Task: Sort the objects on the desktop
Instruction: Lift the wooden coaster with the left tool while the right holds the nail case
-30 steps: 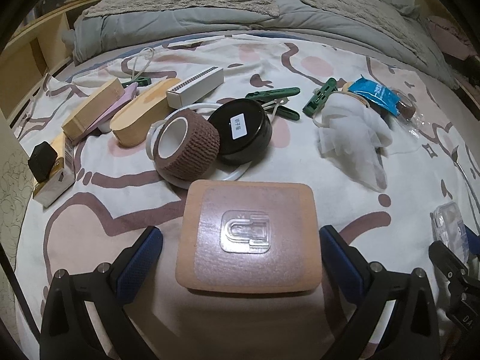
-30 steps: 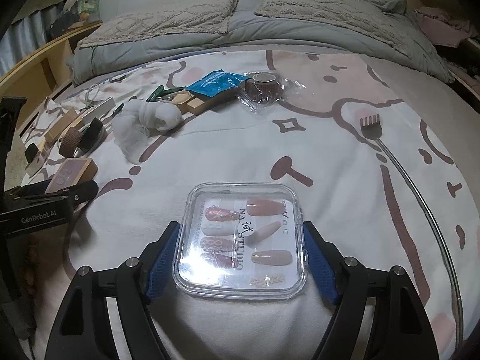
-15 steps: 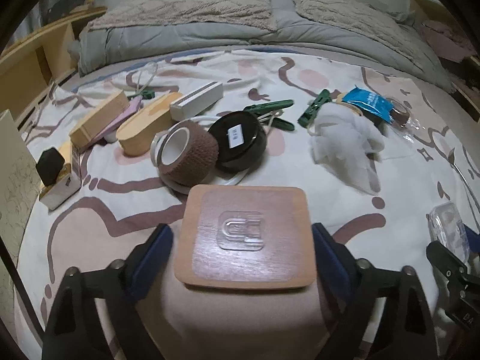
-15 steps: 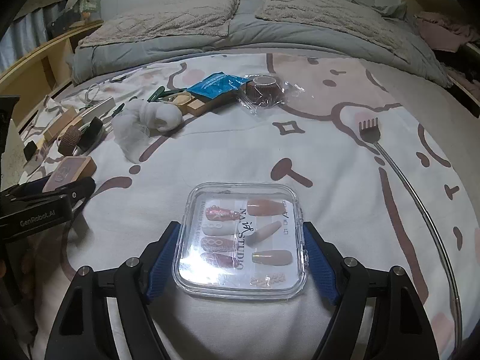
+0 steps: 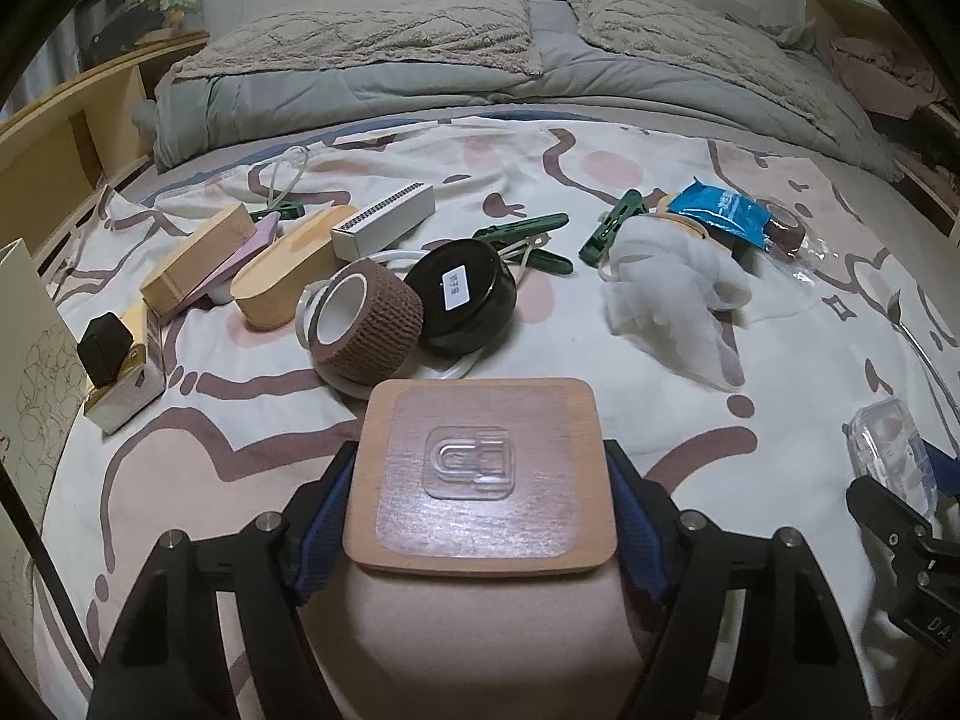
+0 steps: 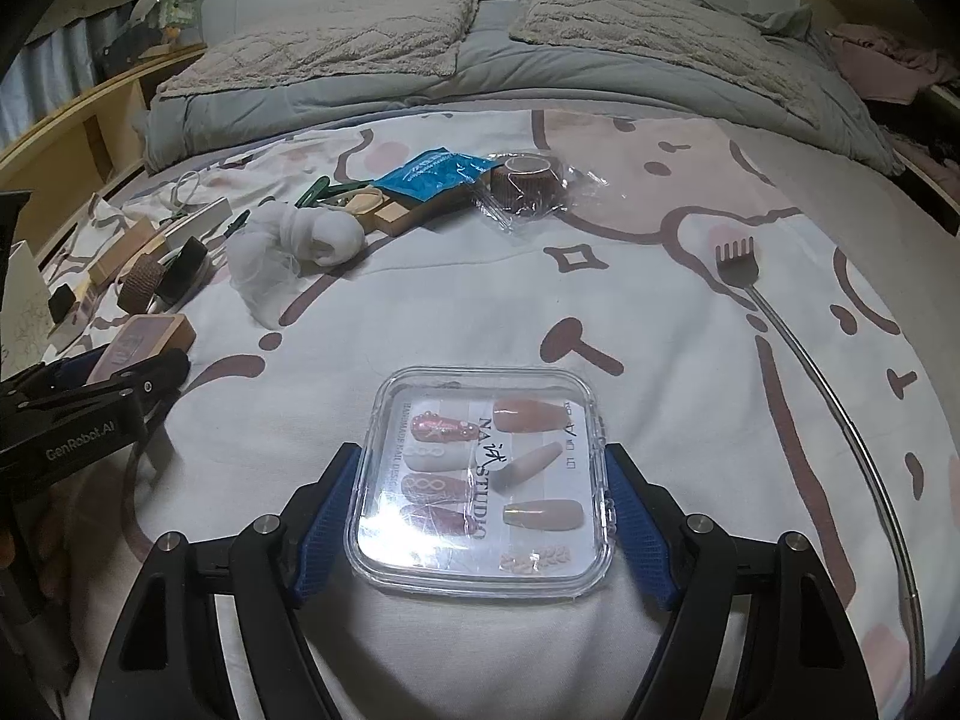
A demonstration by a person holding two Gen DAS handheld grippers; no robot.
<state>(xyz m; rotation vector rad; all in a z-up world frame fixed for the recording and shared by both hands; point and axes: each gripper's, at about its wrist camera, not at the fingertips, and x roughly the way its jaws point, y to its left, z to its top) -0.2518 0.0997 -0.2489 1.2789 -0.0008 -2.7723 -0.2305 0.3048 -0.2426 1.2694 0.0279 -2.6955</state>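
On the bed's patterned sheet [image 5: 600, 312], listed left to right. Far left: a black cube [image 5: 105, 341] on a small white box, tan wooden blocks [image 5: 195, 261], an oval wooden box [image 5: 288, 273] and a long white box [image 5: 384, 222]. Next: a brown bandage roll [image 5: 366, 321] touching a black round tin [image 5: 462, 297], with green clothespins [image 5: 522, 234] behind. Centre: the left claw [image 5: 480, 501], jaws closing, blue pads at both side edges of a square wooden plaque [image 5: 480, 474] bearing a clear adhesive hook; whether they press yet, I cannot tell. Further right: a white mesh bundle [image 5: 672, 294], a blue packet [image 5: 717, 210]. Right: the right claw [image 6: 483, 519], jaws partly open, pads against both sides of a clear nail-set case [image 6: 486, 480] lying on the sheet. Far right: a metal back scratcher [image 6: 798, 348].
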